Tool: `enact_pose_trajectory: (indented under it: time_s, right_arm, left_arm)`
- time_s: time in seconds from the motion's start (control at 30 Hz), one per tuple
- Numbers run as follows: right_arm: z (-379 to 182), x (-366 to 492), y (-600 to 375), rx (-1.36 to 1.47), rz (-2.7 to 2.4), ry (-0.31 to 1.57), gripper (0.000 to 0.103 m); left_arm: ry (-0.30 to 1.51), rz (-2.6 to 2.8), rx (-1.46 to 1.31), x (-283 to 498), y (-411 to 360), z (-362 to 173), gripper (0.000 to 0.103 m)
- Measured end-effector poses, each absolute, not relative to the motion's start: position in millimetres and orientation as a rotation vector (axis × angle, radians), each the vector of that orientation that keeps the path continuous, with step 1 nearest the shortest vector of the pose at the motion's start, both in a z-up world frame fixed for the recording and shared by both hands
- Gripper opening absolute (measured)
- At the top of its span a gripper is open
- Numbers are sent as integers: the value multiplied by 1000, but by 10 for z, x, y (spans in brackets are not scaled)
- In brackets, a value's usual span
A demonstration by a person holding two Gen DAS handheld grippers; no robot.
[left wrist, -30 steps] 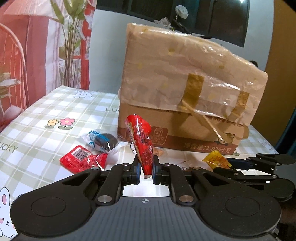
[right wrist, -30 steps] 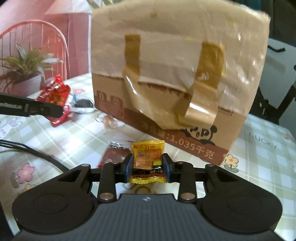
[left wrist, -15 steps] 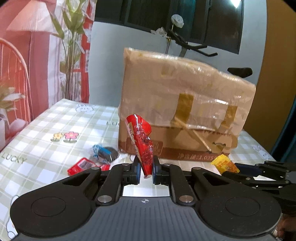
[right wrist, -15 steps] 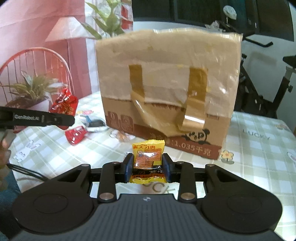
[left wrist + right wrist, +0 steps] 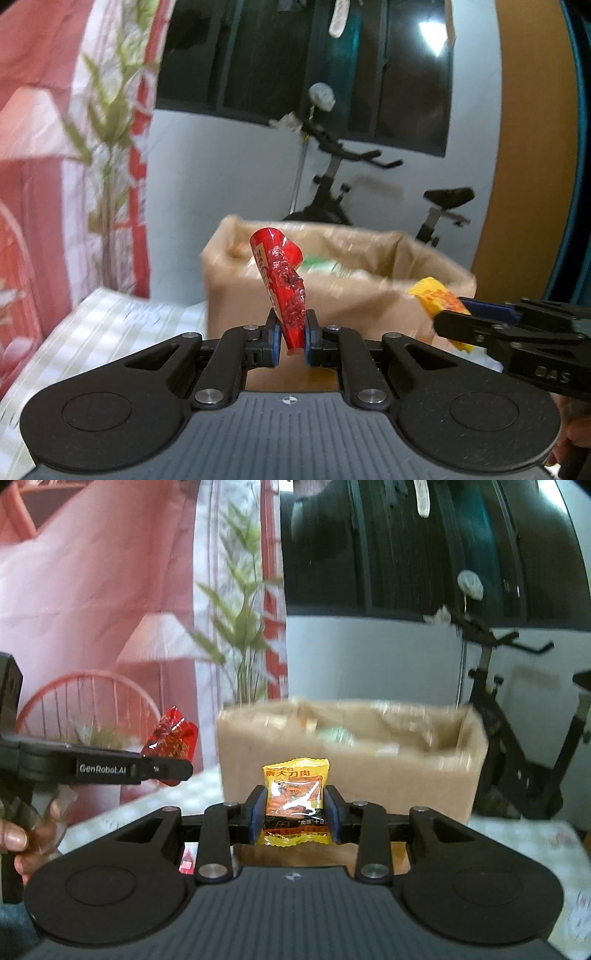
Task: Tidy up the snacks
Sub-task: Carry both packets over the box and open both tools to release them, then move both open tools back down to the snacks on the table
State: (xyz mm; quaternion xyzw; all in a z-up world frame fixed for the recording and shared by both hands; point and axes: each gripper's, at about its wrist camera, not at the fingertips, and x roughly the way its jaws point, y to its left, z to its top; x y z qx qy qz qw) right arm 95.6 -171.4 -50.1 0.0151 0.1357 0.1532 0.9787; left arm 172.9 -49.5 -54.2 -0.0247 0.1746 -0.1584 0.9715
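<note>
My left gripper point(image 5: 290, 338) is shut on a crinkled red snack packet point(image 5: 282, 284) that stands up from its pads. My right gripper point(image 5: 294, 814) is shut on a yellow snack packet point(image 5: 295, 801) held upright. Both hang in front of an open cardboard box point(image 5: 332, 295), near the level of its rim, and packets show blurred inside it. In the left wrist view the right gripper point(image 5: 454, 325) comes in from the right with the yellow packet point(image 5: 434, 301). In the right wrist view the left gripper point(image 5: 173, 766) reaches in from the left with the red packet point(image 5: 173, 738).
The box point(image 5: 351, 775) stands on a table with a green checked cloth point(image 5: 110, 325). An exercise bike point(image 5: 332, 192) is behind the box, by a white wall and dark window. A pink curtain point(image 5: 92, 590) and a plant point(image 5: 243, 657) are at the left. A hand point(image 5: 22, 834) holds the left gripper's handle.
Both grippers rose with their packets from low in front of the box's taped side to about its rim, so the open top and the room behind now show.
</note>
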Motion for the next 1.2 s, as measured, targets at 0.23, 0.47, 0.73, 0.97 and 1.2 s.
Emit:
enact_pose_trajectory:
  time_s: [0.23,0.47,0.73,0.97,1.2]
  right_arm:
    - [-175,1560,-1977,-25,217,268,35]
    - [-191,2174,-2273,-42,122,345,35]
    - [-406,2378,-2516,-44,87,418,35]
    - [-379,2351,-2432,-77,91,425,46]
    - [-312,2222,-2355,-61,100,420,55]
  left_arm:
    - [335,-396,-8,2269,-954,-270,13]
    - [399,-404,34,2828,-1322,-320,13]
    - [435,-379,55,3067,-1383,-460,24]
    - [411,-347,54,2975,-1250,-412,57]
    - [396,-319,35,2780,-1037,-255,70]
